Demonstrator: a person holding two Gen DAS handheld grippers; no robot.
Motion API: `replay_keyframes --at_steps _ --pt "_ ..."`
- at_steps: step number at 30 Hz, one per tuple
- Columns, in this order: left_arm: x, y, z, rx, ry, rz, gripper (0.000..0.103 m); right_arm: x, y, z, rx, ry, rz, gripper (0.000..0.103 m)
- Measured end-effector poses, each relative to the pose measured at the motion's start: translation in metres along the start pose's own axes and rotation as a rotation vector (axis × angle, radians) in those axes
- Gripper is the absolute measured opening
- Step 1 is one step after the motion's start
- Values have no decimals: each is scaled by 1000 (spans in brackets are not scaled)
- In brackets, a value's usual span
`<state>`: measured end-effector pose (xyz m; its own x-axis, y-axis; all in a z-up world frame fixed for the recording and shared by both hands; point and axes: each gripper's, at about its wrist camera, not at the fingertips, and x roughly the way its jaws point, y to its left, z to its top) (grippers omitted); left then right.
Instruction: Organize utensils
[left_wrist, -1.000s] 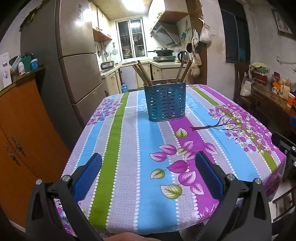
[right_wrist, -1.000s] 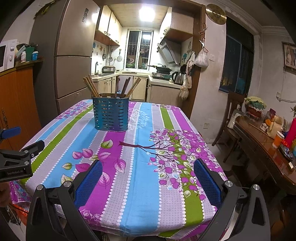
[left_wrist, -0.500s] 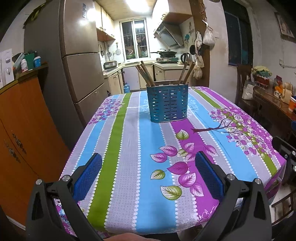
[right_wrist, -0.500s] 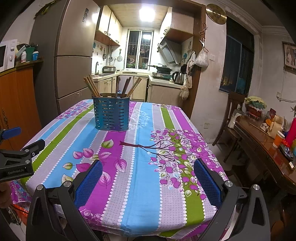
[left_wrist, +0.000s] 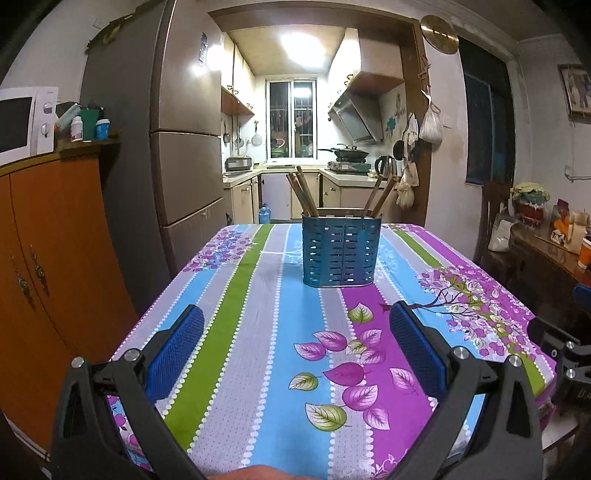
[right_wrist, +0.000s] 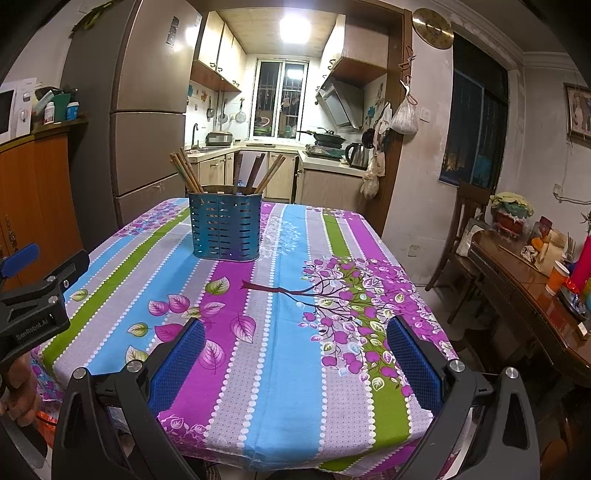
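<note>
A blue slotted utensil holder (left_wrist: 341, 252) (right_wrist: 225, 227) stands upright toward the far end of the striped floral tablecloth (left_wrist: 266, 332) (right_wrist: 280, 332). Wooden chopsticks (left_wrist: 303, 194) (right_wrist: 186, 171) lean out of its left side, and other wooden handles (left_wrist: 380, 195) (right_wrist: 271, 171) lean out at its right. My left gripper (left_wrist: 295, 350) is open over the near table edge, nothing between its blue pads. My right gripper (right_wrist: 295, 354) is open too, empty, above the table's near right part. The left gripper's body (right_wrist: 33, 306) shows at the left of the right wrist view.
A tall fridge (left_wrist: 177, 147) and an orange cabinet (left_wrist: 48, 258) with a microwave (left_wrist: 22, 125) stand left of the table. A wooden sideboard (right_wrist: 535, 295) with cups and clutter and a chair (right_wrist: 465, 229) stand at the right. The kitchen lies behind.
The left wrist view has tilted up and levelled, showing more wall and ceiling. The right gripper has barely moved. Both stay open and empty.
</note>
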<state>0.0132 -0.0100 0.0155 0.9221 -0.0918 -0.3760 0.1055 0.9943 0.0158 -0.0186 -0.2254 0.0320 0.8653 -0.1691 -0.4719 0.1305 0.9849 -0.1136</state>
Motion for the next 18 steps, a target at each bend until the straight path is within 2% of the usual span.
replay_keyframes --at_steps 4,18 --pt "5 -3 -1 20 20 14 97 -1 3 0 -4 -3 6 98" --pt "-4 -6 0 38 -18 13 97 1 3 3 -2 -12 13 98"
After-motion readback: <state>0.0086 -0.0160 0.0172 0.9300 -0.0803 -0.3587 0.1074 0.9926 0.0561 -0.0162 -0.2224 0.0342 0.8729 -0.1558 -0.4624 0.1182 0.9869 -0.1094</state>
